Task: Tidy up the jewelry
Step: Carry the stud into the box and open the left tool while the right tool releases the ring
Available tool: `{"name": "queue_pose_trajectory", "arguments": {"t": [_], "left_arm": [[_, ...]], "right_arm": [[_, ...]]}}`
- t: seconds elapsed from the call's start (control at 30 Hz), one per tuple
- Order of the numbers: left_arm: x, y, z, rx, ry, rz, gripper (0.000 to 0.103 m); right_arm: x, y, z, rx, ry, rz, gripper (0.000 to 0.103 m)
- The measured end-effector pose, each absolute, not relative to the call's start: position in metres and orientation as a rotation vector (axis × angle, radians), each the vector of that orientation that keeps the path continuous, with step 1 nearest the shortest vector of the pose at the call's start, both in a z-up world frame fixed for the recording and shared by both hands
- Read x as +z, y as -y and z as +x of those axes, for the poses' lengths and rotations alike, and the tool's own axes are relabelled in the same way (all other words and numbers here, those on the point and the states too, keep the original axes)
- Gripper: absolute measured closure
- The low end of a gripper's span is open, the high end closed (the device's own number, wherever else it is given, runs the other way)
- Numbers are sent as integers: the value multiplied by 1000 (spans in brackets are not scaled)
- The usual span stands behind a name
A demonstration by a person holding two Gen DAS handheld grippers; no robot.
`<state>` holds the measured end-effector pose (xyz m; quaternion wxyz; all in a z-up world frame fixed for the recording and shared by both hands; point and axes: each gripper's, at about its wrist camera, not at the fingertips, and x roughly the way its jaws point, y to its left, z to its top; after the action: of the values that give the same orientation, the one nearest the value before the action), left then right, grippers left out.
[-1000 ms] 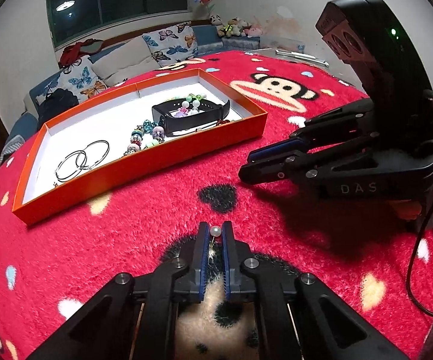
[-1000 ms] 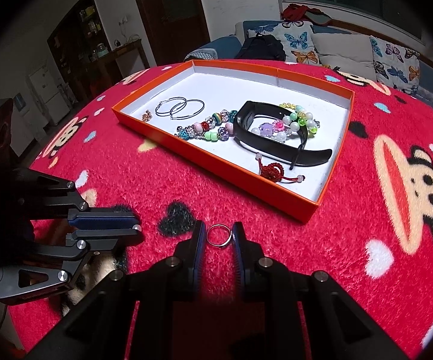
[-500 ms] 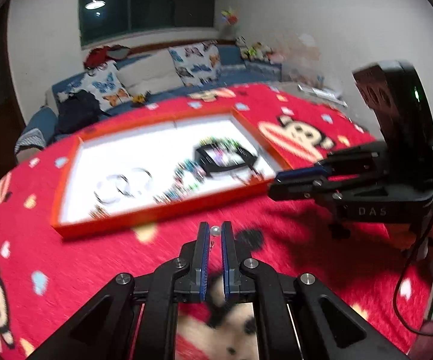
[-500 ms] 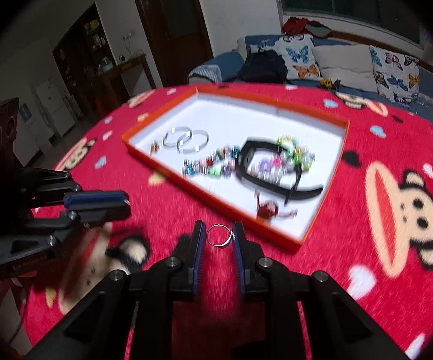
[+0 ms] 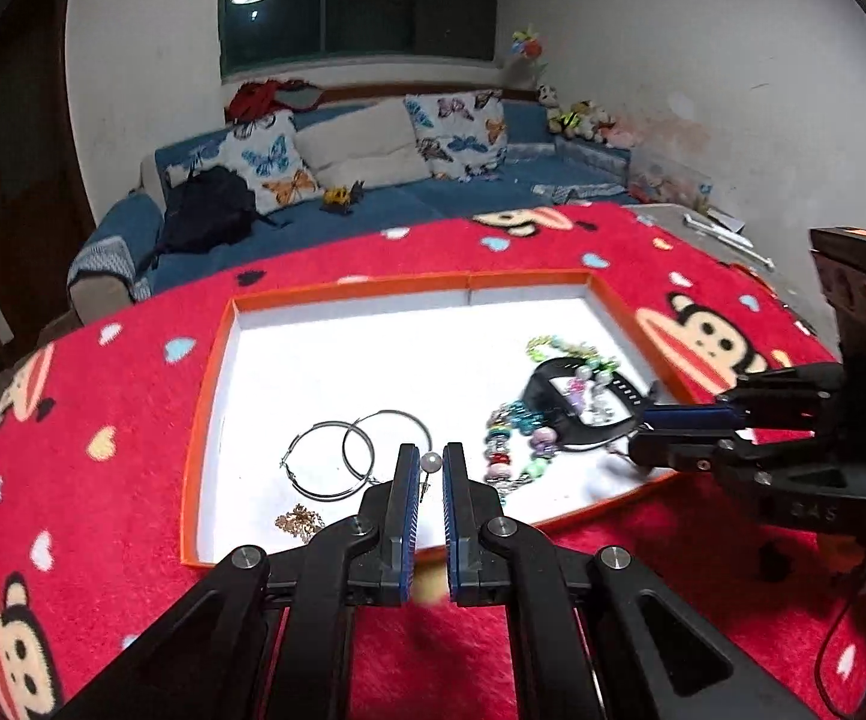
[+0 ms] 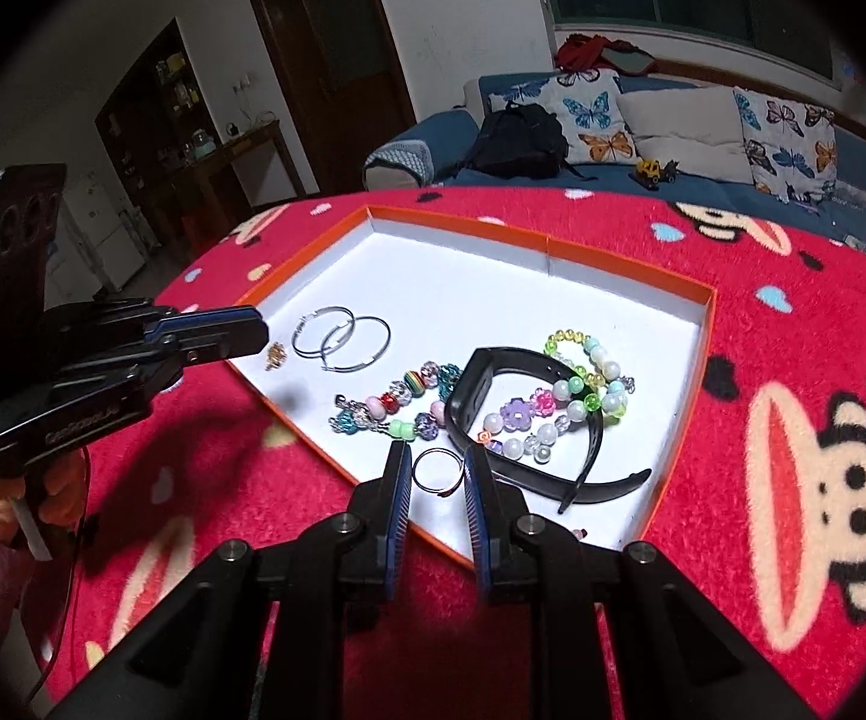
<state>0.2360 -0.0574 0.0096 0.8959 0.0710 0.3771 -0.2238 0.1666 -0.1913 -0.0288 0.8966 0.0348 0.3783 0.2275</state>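
Over the shallow orange tray, my left gripper clamps a pearl stud earring; my right gripper clamps a thin silver ring, both directly above its white floor.

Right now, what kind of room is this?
Probably a living room at home: a blue sofa with butterfly cushions, stuffed toys in the corner, and a table under a red monkey blanket.

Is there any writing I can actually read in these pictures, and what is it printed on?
"DAS": pale letters on the side of the right gripper, blurred in the left camera's view, so the reading is unsure.
A pale brand word on the side of the left gripper, in the right camera's view: too blurred to read.
Nothing readable on the orange tray, the jewelry or the red blanket.
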Motion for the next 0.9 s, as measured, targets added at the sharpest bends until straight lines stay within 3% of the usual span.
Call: {"name": "queue_pose_trajectory", "arguments": {"t": [0.33, 0.9], "left_arm": [[-23, 58, 256, -457, -853, 138, 96], [-28, 58, 257, -445, -873, 125, 95]], "right_arm": [[-37, 189, 172, 476, -808, 77, 82], [-42, 188, 171, 481, -819, 87, 82]]}}
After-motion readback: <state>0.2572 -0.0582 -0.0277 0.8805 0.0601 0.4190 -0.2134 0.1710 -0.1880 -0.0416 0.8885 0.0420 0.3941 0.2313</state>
